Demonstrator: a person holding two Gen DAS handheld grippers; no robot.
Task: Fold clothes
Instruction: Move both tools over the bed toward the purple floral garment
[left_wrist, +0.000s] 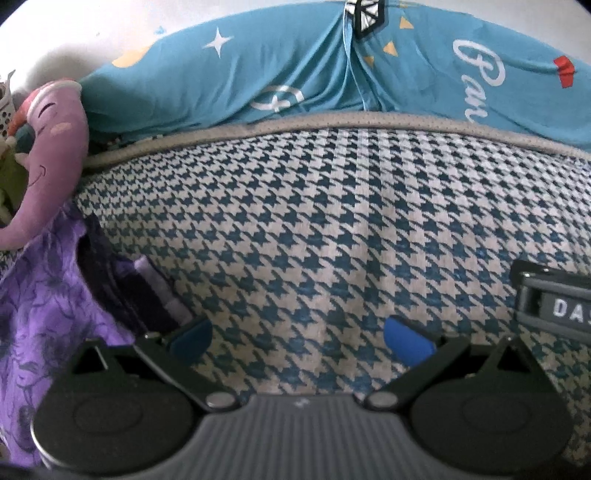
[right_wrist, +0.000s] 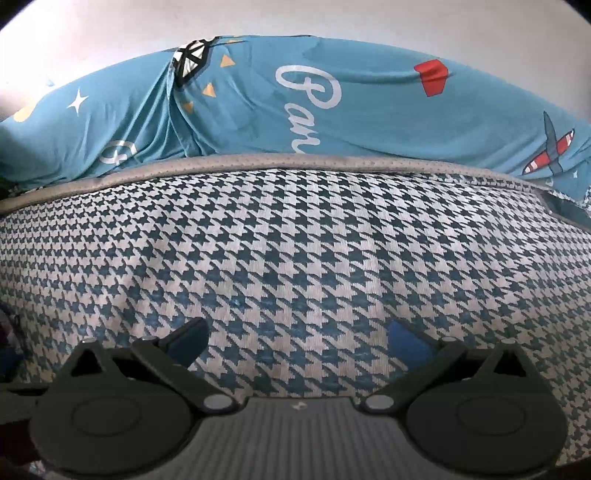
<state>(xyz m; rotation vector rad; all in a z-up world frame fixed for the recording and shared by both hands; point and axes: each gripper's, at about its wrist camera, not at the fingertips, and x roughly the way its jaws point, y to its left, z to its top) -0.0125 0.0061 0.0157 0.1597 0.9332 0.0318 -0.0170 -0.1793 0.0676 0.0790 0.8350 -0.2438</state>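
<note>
Houndstooth mat (left_wrist: 314, 229) w/ grey piping fills both wrist views; no desk here, so places refer to mat edges. My left gripper (left_wrist: 297, 341) hovers over the mat near its left edge, fingers spread wide, holding nothing. My right gripper (right_wrist: 299, 341) hovers above mid-mat, fingers likewise apart and empty; its body shows at the right of the left view. Purple floral garment (left_wrist: 48, 295), crumpled, lies at the mat's left edge, just beside my left finger. Purple plush toy (left_wrist: 51, 155) sits behind it. Blue printed bedding (right_wrist: 332, 118) runs along the far edge.
</note>
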